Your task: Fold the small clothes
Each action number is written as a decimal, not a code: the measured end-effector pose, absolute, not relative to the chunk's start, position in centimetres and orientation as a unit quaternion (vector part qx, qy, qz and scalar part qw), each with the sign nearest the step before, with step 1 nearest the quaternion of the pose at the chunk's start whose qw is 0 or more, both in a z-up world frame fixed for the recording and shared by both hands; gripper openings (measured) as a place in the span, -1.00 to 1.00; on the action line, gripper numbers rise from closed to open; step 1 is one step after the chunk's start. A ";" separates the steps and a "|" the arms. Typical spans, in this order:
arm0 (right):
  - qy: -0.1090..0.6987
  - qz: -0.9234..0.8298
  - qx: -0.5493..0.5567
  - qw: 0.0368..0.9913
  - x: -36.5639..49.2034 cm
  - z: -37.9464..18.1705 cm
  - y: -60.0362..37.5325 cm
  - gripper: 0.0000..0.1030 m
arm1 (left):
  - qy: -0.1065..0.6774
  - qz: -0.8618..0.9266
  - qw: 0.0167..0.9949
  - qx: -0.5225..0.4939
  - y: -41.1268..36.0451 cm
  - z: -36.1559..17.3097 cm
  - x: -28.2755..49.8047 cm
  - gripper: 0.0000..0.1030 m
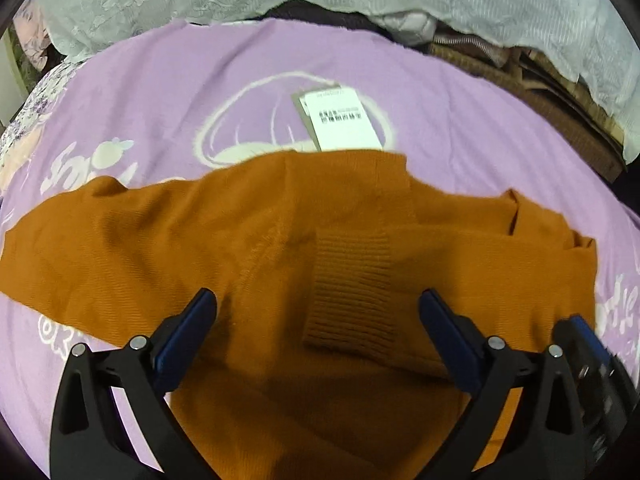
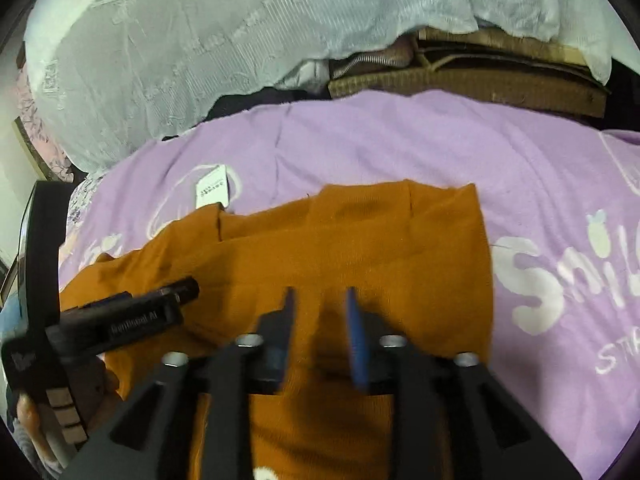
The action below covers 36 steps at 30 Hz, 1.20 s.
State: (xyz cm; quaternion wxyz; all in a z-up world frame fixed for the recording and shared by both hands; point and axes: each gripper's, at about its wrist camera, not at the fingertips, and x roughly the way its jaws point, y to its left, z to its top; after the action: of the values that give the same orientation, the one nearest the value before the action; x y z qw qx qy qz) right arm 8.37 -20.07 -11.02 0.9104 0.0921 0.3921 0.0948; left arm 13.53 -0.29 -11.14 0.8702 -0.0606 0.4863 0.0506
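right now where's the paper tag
In the left wrist view the tag lies top centre on the purple sheet, just past the orange sweater's far edge.

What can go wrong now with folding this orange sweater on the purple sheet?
1. The ribbed cuff lies loose on the orange sweater; the open left gripper may drag it and undo the fold.
2. The paper tag sticks out beyond the collar and may stay outside the fold.
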 end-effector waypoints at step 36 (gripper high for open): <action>0.318 0.138 0.132 0.929 3.1 -3.3 -15.0 -0.10 | 0.395 0.123 0.812 -0.411 24.7 -11.2 5.1 0.66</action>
State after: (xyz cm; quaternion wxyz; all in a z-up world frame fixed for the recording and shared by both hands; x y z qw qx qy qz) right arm 3.14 -15.04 -3.31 0.9285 0.1322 0.3183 0.1379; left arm 5.14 24.73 -11.23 0.8121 -0.4112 0.3954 0.1229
